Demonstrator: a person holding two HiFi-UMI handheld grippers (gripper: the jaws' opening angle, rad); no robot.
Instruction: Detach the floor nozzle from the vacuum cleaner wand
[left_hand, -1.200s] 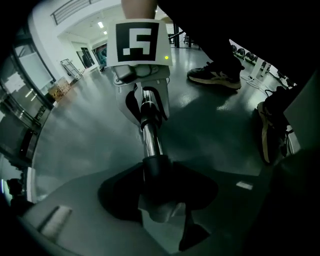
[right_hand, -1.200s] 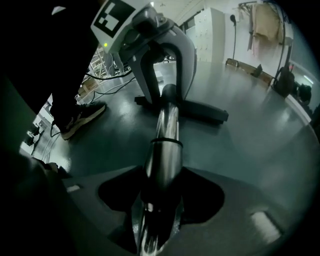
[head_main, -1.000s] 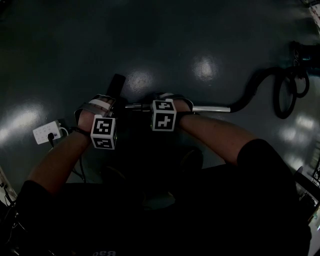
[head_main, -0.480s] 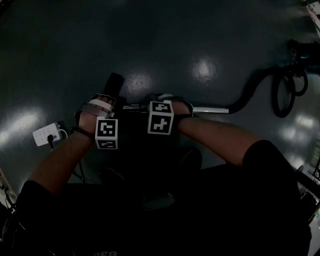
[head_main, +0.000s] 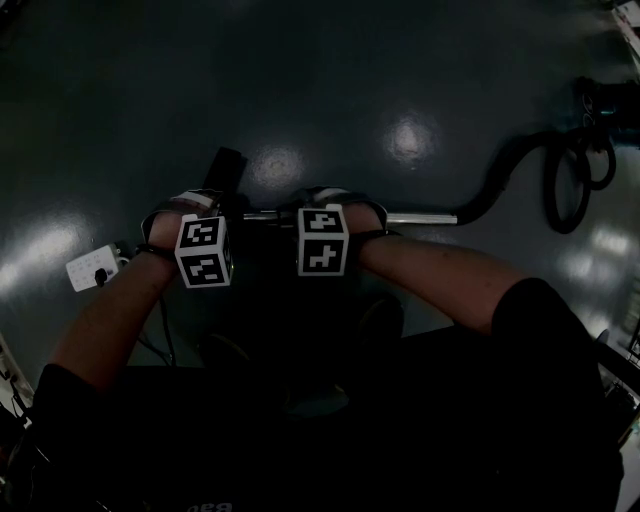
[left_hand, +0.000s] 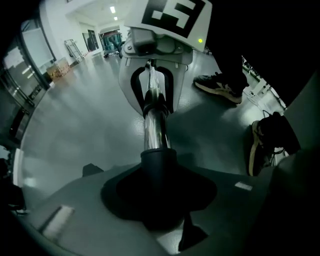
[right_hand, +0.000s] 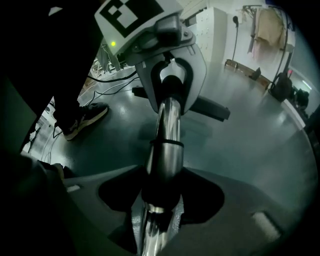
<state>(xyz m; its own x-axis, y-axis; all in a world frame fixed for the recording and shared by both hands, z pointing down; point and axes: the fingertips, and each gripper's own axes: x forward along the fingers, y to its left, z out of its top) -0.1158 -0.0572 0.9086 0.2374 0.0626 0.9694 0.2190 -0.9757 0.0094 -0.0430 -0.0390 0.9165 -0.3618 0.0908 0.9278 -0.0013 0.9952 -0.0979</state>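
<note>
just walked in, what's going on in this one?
A person is working on a vacuum wand with a hand-held claw in each hand. The right claw is clamped on the wand's chrome tube. The left claw has just been closing and grips the black neck where the floor nozzle joins the wand. The nozzle is not yet off; no gap shows at the joint. The hose trails off to the right.

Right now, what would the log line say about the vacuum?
left tongs: just closed further, gripping nozzle neck | right tongs: shut on metal wand | detached: not yet
</note>
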